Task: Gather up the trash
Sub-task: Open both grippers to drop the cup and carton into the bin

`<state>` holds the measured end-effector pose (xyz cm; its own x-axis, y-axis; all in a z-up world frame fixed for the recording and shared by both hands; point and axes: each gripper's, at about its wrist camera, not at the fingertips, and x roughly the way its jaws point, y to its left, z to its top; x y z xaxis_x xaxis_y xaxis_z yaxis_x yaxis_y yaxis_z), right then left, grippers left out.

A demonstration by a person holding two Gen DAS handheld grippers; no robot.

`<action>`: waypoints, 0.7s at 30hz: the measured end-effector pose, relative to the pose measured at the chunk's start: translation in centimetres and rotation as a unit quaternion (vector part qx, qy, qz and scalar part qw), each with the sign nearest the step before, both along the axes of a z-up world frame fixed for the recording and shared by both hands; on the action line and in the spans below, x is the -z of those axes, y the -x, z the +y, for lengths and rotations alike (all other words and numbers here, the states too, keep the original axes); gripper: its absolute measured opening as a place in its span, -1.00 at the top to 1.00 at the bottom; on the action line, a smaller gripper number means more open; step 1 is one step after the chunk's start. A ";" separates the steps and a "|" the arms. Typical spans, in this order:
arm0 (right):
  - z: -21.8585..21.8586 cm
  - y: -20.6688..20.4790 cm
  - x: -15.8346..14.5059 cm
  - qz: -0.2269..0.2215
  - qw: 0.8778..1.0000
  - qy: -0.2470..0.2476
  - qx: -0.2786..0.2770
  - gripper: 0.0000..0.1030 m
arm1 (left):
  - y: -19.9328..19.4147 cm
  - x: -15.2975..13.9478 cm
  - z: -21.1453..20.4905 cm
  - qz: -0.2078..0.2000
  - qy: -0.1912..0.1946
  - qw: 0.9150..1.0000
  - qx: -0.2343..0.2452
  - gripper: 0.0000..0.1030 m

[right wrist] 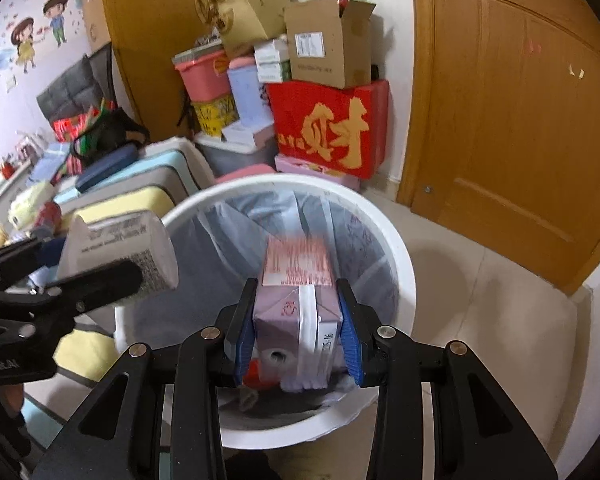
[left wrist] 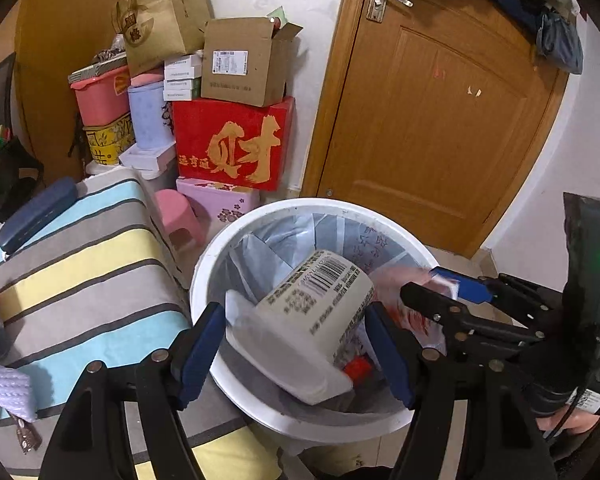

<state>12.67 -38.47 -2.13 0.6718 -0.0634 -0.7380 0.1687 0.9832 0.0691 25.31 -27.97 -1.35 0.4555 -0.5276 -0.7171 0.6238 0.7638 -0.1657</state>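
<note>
Currently both of my grippers carry trash over the white trash bin [left wrist: 204, 264], which stands on the floor against the end of the striped bed [left wrist: 80, 248].

Left gripper [left wrist: 296, 344]: clenched on one white plastic bottle [left wrist: 312, 304], pads on either flank. Its long axis runs obliquely, barcoded base up and away from me, and what looks like a red-capped neck down toward my wrist. It hangs over the near-left part of the bin mouth, above the bag liner; from the right wrist view it sits at or just outside the bin's left rim, so I cannot say it is fully inside the rim line.

Right gripper [right wrist: 298, 332]: grasping one pale carton [right wrist: 296, 300] with red print, long axis pointing straight ahead and down into the bin. This one is nearer the centre of the opening.

Relation that matters: the bin opening lies directly below and slightly forward of both loads. My judgement is that the carton can drop cleanly; the bottle may need a small shift toward the bin's middle first.

Count: two grippers, one bottle, one carton, one bin, one liner [right wrist: 228, 236].
</note>
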 end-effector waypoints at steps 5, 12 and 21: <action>-0.4 0.3 0.2 0.004 1.000 -0.002 0.006 -0.12 | -0.4 0.3 0.2 0.008 0.003 1.000 -0.006 -0.41; -0.5 0.7 -0.4 -0.008 1.000 -0.001 0.016 -0.16 | 0.4 -0.3 1.1 0.000 0.007 1.000 -0.014 -0.41; 0.3 1.5 -1.7 -0.032 0.999 0.002 0.020 -0.16 | 1.9 -2.0 3.1 -0.014 0.014 0.999 -0.027 -0.41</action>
